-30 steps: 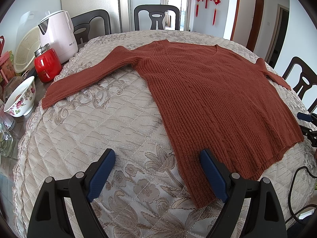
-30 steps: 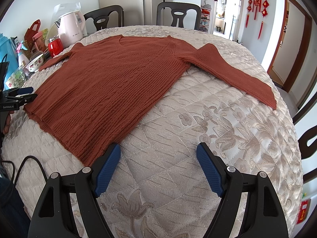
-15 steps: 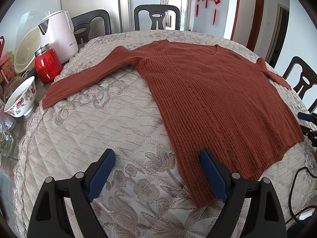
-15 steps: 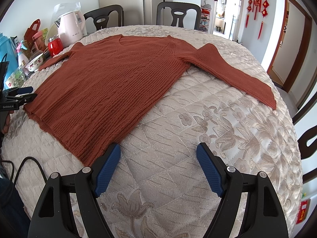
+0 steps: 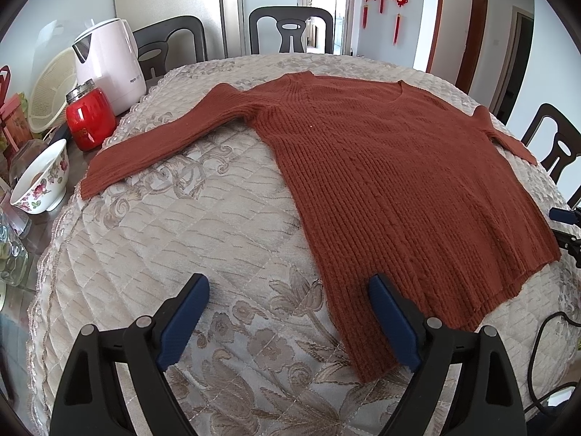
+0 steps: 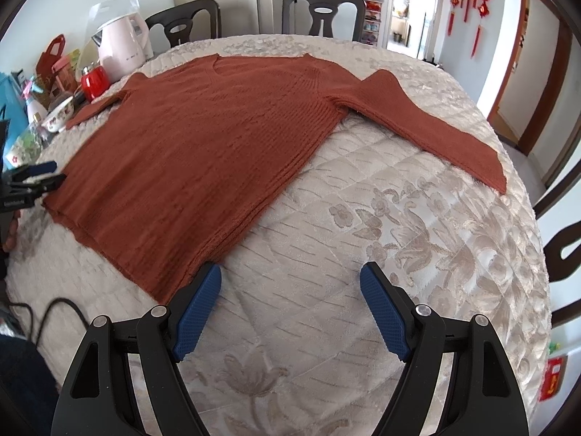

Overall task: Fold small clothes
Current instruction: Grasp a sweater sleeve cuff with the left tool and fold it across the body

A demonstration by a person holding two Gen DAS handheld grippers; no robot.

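A rust-red knitted sweater (image 5: 381,167) (image 6: 203,152) lies flat on the quilted beige tablecloth, both sleeves spread out to the sides. My left gripper (image 5: 288,299) stands open above the sweater's near left hem corner, its right pad over the knit. My right gripper (image 6: 290,290) stands open at the near right hem corner, its left pad at the sweater's edge. Nothing sits between either pair of fingers. Each gripper also shows at the edge of the other's view: the right gripper (image 5: 566,229) and the left gripper (image 6: 29,181).
At the table's left edge stand a white kettle (image 5: 109,65), a red jar (image 5: 89,120), a floral bowl (image 5: 40,178) and a cream basket (image 5: 51,94). Dark chairs (image 5: 290,29) ring the table. A black cable (image 5: 548,330) trails over the near edge.
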